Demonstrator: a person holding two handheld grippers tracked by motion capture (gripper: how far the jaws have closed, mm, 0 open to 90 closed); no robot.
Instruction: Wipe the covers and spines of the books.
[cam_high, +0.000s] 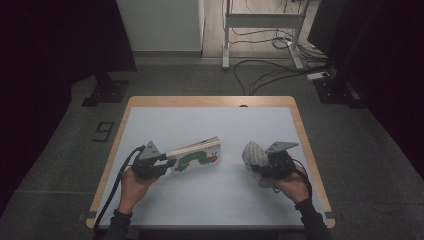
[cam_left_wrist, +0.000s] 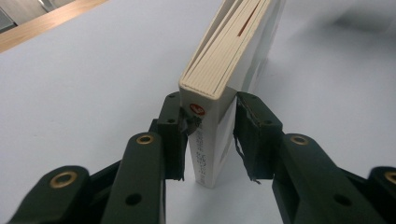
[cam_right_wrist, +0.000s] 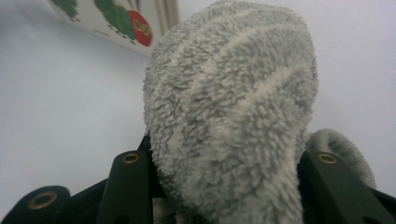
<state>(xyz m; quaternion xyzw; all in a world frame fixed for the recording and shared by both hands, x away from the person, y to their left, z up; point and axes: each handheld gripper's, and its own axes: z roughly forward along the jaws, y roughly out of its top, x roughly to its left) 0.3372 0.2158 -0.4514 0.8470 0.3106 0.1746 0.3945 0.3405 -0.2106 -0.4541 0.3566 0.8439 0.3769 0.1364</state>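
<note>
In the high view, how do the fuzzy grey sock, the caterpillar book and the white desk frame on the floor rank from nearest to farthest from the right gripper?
1. Fuzzy grey sock: in the jaws of the right gripper, at the table's right.
2. Caterpillar book: to its left, mid-table, in the left gripper.
3. White desk frame: on the floor, beyond the table's far edge.

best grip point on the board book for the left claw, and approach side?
The spine end. The board book stands on edge on the table, its spine facing the left claw, so come in level from that end with one jaw on each cover. The covers are flat and parallel there; the far end's pages fan apart. The jaws already sit this way.
</note>
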